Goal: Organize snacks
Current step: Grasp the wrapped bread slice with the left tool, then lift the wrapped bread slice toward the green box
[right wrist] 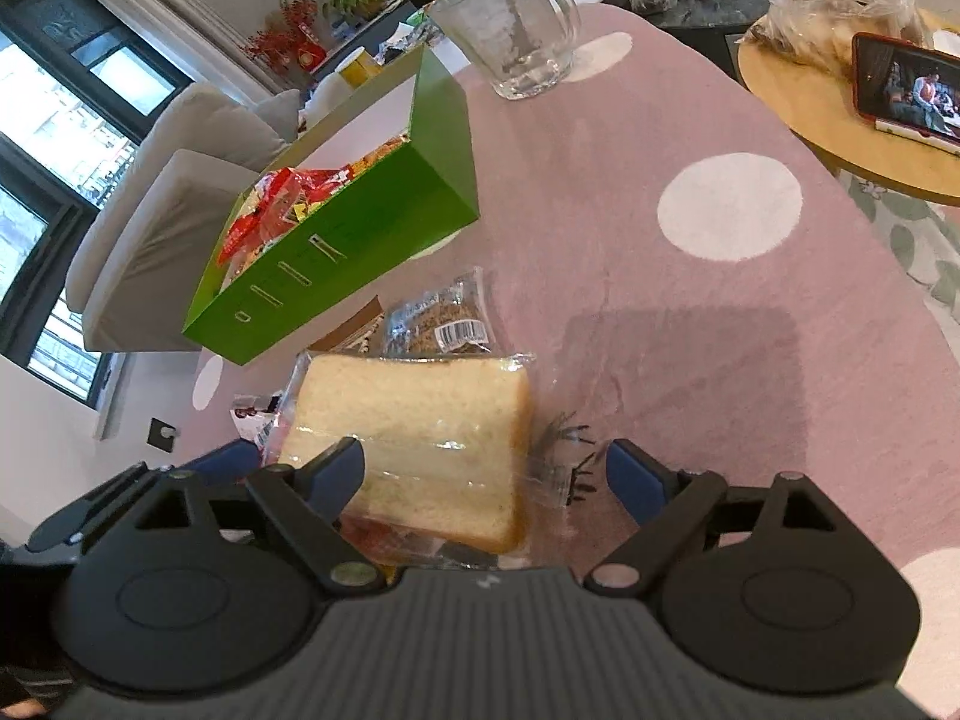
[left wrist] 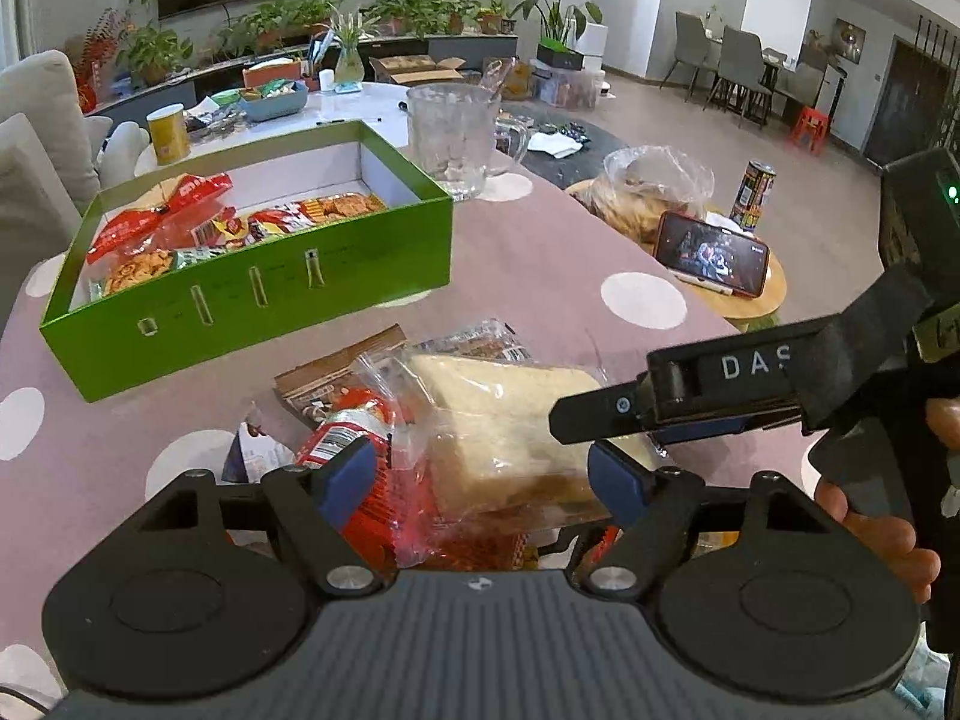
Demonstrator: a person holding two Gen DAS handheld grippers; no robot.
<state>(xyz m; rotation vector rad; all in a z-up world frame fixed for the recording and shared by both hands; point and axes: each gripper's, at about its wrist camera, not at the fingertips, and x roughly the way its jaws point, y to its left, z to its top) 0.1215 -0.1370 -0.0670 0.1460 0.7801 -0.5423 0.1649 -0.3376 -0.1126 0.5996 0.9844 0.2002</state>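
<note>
Reaching into the loose pile, both grippers converge on the wrapped bread (right wrist: 414,450), a pale slice pack in clear film that lies on top of the other snacks on the pink dotted cloth (right wrist: 690,312). The right gripper (right wrist: 486,474) has its jaws spread, one blue pad on the bread's near-left corner and the other well off its right edge, so nothing is pinched. From the left wrist view the left gripper (left wrist: 486,480) is spread too, its pads flanking the bread's near end and a red packet (left wrist: 354,438) under it; whether either pad touches the film I cannot tell. The right tool's fingers cross into that view from the right, over the bread's edge.

The green box (left wrist: 252,294) sits beyond the pile, open and already holding several red and orange packs at its left end, with bare floor at its right end. A brown pack (left wrist: 336,372) and a clear barcoded one (right wrist: 444,324) still wait beside the bread.

Judging from this, the step in hand is picking the bread. Next, one gripper should close gently across the slice, since the film looks slippery and the bread soft, then lift it clear and carry it to the box's free end.
</note>
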